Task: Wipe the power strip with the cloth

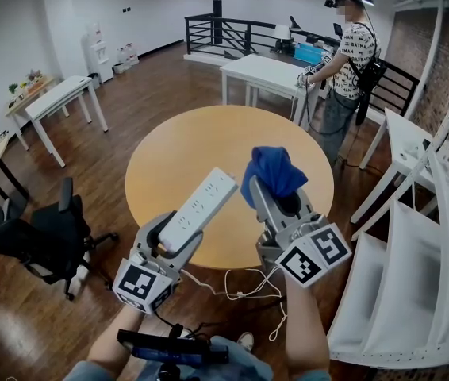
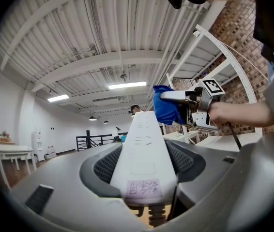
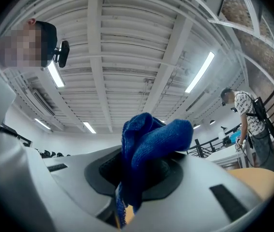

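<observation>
**Strip and cloth both lifted, wipe yet to show**

Both things are in hand above the round table point(image 1: 209, 137), which lies beyond and below the fingertips. The left gripper point(image 1: 178, 232) has its fingers spread wide and pressed on the sides of the power strip point(image 1: 199, 209), gripping it near the cord end, so the long white body runs out past the fingertips. The right gripper point(image 1: 284, 201) has its fingers pinched on the blue cloth point(image 1: 272, 173), which bunches up above the fingertips and trails down between them. The cloth sits just beside the strip's far end; I cannot tell whether they touch. Judging from this, the picking up is done, and the wiping along the strip's length is all, or nearly all, left to do.

Counted:
- one round table
- two grippers
- one power strip
- one cloth
- one white cord point(image 1: 240, 288), hanging loose below both grippers
</observation>
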`<state>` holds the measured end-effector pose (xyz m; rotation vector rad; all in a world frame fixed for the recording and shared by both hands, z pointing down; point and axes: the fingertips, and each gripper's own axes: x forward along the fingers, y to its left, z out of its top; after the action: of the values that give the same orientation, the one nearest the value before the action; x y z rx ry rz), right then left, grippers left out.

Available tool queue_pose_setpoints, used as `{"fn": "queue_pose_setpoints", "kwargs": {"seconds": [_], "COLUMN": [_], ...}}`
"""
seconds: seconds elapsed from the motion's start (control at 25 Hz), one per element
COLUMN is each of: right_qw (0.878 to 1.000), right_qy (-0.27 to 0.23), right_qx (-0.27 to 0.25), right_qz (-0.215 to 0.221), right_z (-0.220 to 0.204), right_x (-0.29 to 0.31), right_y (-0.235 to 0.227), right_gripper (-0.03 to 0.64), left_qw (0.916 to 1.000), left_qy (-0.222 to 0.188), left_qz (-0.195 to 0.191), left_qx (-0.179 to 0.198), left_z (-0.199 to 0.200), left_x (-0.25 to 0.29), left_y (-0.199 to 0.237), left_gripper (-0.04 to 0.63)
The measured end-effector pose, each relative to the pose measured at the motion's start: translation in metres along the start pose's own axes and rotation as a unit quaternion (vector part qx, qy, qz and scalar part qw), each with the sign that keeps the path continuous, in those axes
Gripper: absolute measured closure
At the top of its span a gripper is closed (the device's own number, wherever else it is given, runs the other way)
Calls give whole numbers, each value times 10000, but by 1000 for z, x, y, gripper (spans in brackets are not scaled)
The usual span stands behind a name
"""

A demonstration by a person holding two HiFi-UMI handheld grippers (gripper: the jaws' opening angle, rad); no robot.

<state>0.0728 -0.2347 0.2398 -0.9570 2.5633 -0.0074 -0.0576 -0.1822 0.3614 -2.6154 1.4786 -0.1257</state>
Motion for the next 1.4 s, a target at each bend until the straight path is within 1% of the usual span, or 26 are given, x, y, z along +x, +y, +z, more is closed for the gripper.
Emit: {"fn": "queue_pose_setpoints", "kwargs": {"seconds": [0.12,0.24,0.44,0.52,0.64,0.72,0.88,1.0,1.2,1.4], "right_qw": [10000,9999,9985,9980,9962,9954,9946,9954,9959,9957], "right_qy": [23,88,310,340,418,444,489,475,530,653], "right_qx": [47,53,-266,-287,-357,-423,-475,-527,-466,-383], "right_qz": [-4,90,359,441,681,740,783,643,559,534], "right_z": [-1,1,5,5,7,9,10,14,16,11], "right_x": [2,10,25,30,40,45,48,52,63,73], "right_y": [-3,-3,5,6,14,16,16,12,7,9], "right_gripper": [543,542,542,543,542,541,541,541,543,543], "left_qw": [10000,10000,9999,9999,9998,9997,9994,9991,9982,9978], "left_qy": [19,13,12,8,16,8,24,36,70,130], "left_qz": [-40,-73,-81,-89,-100,-113,-144,-187,-241,-250], "left_qx": [38,63,120,146,193,239,329,390,543,605], "left_z": [-1,-1,0,1,2,4,4,5,6,4], "left_x": [0,0,-2,-2,-3,-2,-2,-2,-1,-3], "left_y": [-2,-4,-5,-4,-4,-5,-12,-17,-23,-25], "left_gripper": [310,310,310,310,310,310,310,310,310,310]}}
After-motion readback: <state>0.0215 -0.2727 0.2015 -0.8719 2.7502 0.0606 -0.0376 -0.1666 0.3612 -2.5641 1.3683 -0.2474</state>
